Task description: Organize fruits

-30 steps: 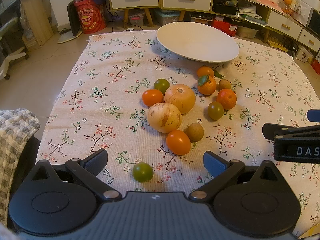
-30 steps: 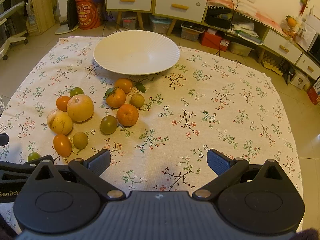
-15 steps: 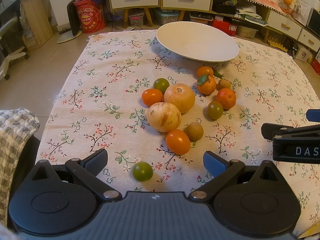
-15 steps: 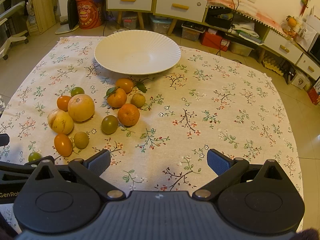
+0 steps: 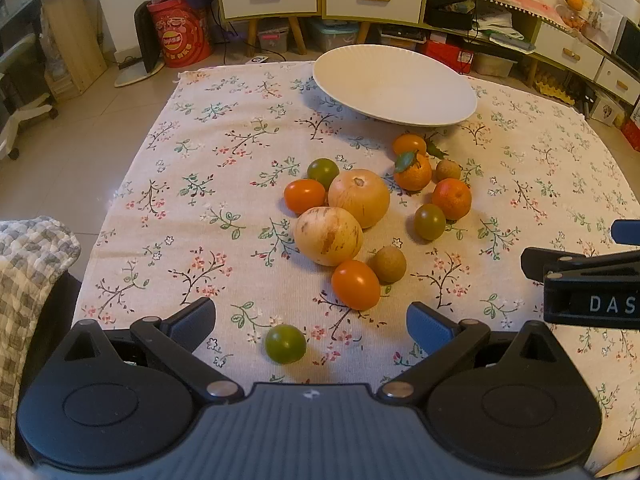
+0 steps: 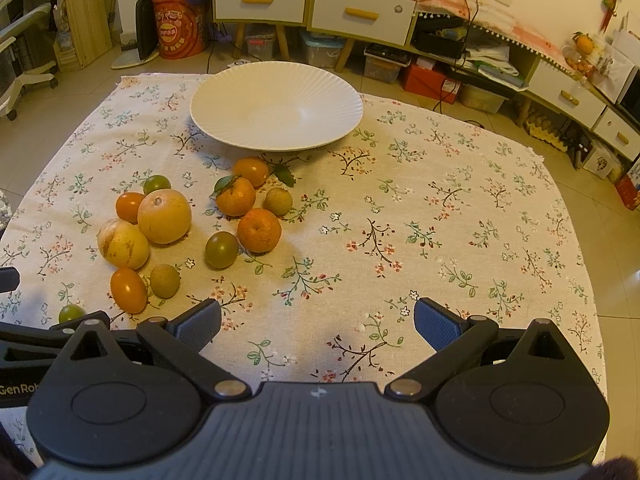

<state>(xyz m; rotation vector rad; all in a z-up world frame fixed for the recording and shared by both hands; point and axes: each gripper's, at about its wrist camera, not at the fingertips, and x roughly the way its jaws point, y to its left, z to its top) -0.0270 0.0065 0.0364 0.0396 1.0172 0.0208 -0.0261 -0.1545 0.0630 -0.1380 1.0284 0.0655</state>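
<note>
A white ribbed plate (image 5: 394, 84) (image 6: 276, 106) stands empty at the far side of the floral cloth. Several fruits lie loose in front of it: two large yellow melons (image 5: 328, 236) (image 6: 164, 216), mandarins (image 5: 452, 199) (image 6: 259, 230), orange tomatoes (image 5: 355, 285) (image 6: 128, 290) and small green ones. My left gripper (image 5: 310, 318) is open and empty, with a small green tomato (image 5: 285, 343) between its fingers' reach. My right gripper (image 6: 318, 320) is open and empty over bare cloth, right of the fruit.
The table is covered by a floral cloth (image 6: 440, 216). White drawers (image 6: 362, 12) and low shelves with boxes stand behind the table. A red bucket (image 5: 180, 38) stands on the floor at the far left. A checked cloth (image 5: 28, 264) lies at the left edge.
Both grippers have barely moved; the right one has crept slightly forward. The fruits and plate have not moved.
</note>
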